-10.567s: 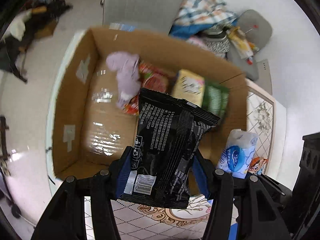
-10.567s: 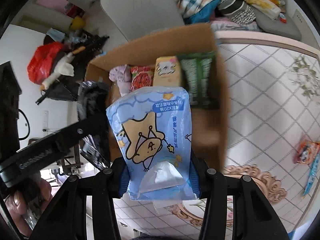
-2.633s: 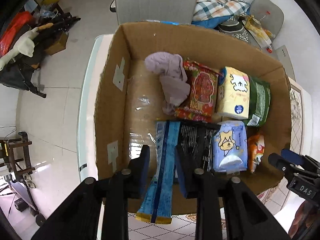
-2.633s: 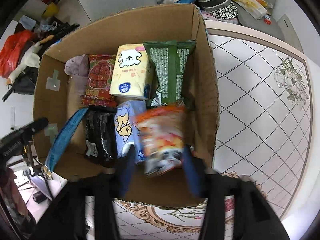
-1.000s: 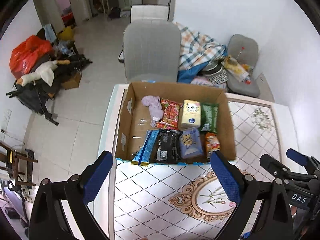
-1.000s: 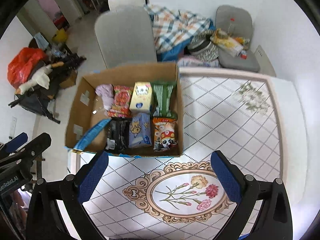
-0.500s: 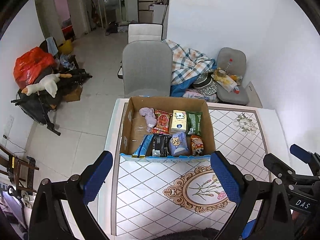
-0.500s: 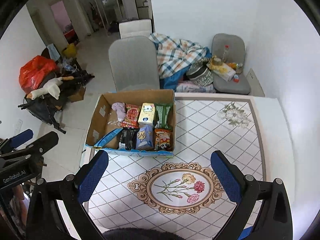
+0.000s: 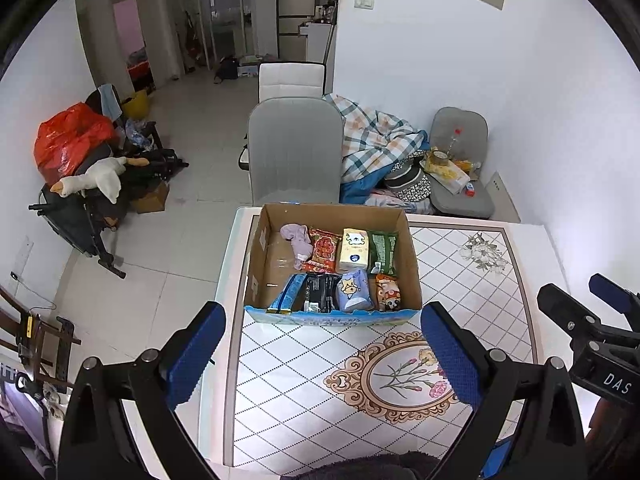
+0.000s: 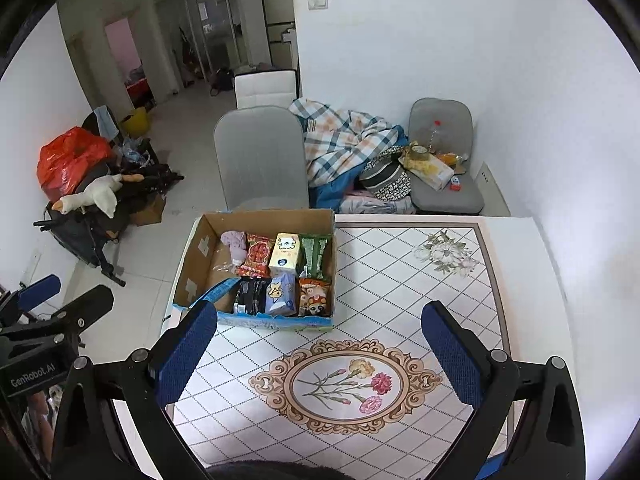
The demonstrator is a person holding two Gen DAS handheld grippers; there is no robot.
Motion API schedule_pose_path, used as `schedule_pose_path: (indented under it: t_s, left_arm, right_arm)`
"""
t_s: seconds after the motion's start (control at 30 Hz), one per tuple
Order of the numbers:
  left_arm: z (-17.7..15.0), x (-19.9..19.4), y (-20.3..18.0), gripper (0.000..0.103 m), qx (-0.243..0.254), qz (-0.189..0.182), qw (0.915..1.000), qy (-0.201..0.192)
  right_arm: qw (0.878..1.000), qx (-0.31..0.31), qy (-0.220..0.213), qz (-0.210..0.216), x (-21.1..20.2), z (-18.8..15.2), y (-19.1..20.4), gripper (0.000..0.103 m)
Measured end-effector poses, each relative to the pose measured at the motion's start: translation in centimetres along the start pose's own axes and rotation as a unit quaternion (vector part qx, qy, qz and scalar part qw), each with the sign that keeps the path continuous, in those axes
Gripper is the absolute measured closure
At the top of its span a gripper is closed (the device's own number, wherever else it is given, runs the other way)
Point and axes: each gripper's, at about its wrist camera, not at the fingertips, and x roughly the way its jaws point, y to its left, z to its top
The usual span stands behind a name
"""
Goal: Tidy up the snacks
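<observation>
A cardboard box (image 9: 412, 256) (image 10: 190, 264) stands on the far left part of the patterned table. Inside lie several snack packs in two rows: a red pack (image 9: 323, 246), a yellow carton (image 9: 353, 244), a green pack (image 9: 383, 247), a black pack (image 9: 318, 290), a pale blue pack (image 9: 352, 290), an orange pack (image 9: 387, 292) and a long blue pack (image 9: 285, 294), plus a lilac cloth (image 9: 298, 238). My left gripper (image 9: 322, 354) and my right gripper (image 10: 320, 354) hang high above the near table, both open and empty.
A grey chair (image 9: 294, 160) stands behind the box. A plaid blanket (image 9: 368, 140) and a cluttered grey seat (image 9: 460, 176) lie at the back right. Bags and a folded stroller (image 9: 88, 184) crowd the left floor. The table (image 10: 400, 280) shows a floral medallion (image 10: 344, 384).
Both grippers have risen and drawn back from the box, so it looks smaller and farther. The snacks in the box have not moved.
</observation>
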Motion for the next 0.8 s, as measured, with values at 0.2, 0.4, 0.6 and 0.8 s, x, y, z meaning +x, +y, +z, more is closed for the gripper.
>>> schedule_pose_path:
  t_s: [0.2,0.4,0.6,0.8]
  left_arm:
    - [-0.4,-0.6,-0.2,0.003,0.002,0.003,1.0000,0.001]
    - [-0.5,-0.8,-0.4,0.003,0.000,0.005,1.0000,-0.001]
    - [-0.7,-1.2,-0.2,0.003,0.001,0.006,1.0000,-0.003]
    - [-0.7,-1.3,-0.3,0.003,0.000,0.006,1.0000,-0.005]
  right_arm:
    - [1.000,-0.005,0.000,-0.002,-0.1,-0.1,0.1,0.000]
    - [1.000,-0.007,-0.005,-0.005,-0.5,-0.3,0.1,0.000]
    - [1.000,-0.007,-0.010,-0.009,-1.0,-0.4,-0.1,0.000]
    - [1.000,-0.006,-0.013,-0.012,-1.2,-0.5,-0.3,0.000]
